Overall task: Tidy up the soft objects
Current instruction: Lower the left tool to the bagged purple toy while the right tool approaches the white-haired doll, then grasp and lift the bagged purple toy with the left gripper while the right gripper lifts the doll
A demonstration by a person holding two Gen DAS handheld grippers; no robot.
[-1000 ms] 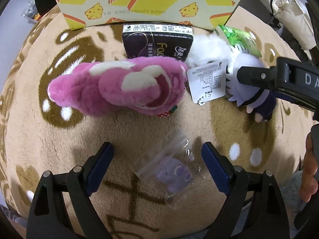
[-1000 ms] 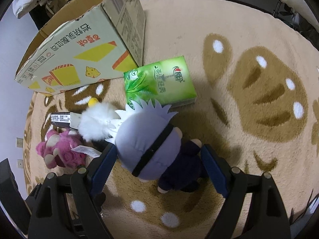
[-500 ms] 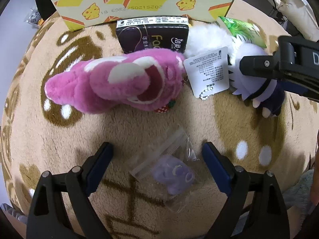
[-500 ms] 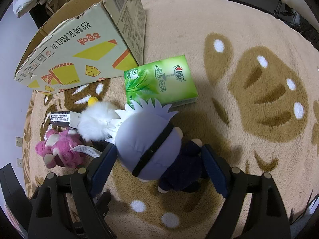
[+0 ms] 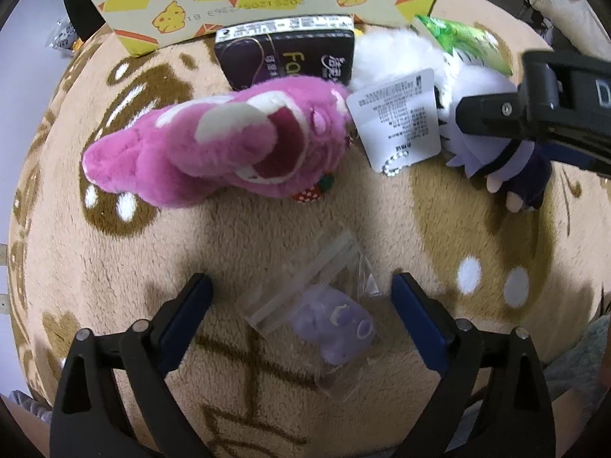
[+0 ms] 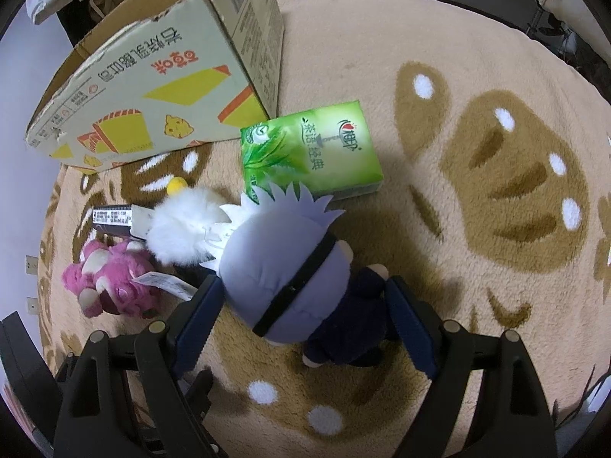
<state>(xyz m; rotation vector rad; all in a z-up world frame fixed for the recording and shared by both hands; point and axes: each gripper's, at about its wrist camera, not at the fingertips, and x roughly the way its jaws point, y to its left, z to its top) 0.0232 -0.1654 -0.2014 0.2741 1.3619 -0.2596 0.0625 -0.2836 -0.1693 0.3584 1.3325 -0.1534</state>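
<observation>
In the left wrist view, a clear zip bag with a small purple plush point(image 5: 336, 328) lies on the beige rug point(image 5: 114, 267). My left gripper point(image 5: 301, 313) straddles the bag. Its jaws are opening and the pads are off the bag. Beyond lie a pink plush bear point(image 5: 229, 145) and a white fluffy toy point(image 5: 397, 53) with a paper tag point(image 5: 397, 122). In the right wrist view, a doll with pale lilac hair and a black blindfold point(image 6: 286, 274) lies between the fingers of my open right gripper point(image 6: 305, 320), which stands over it.
A printed cardboard box point(image 6: 152, 95) lies on its side at the rug's far edge. A green tissue pack point(image 6: 309, 152) sits by the doll's head. A dark tissue pack point(image 5: 286, 53) is behind the bear. Bare rug point(image 6: 496, 191) spreads to the right.
The left gripper has shifted slightly, so the bear and the dark pack sit a little higher in its view, and its jaws look a touch wider. The right gripper and the doll are unchanged.
</observation>
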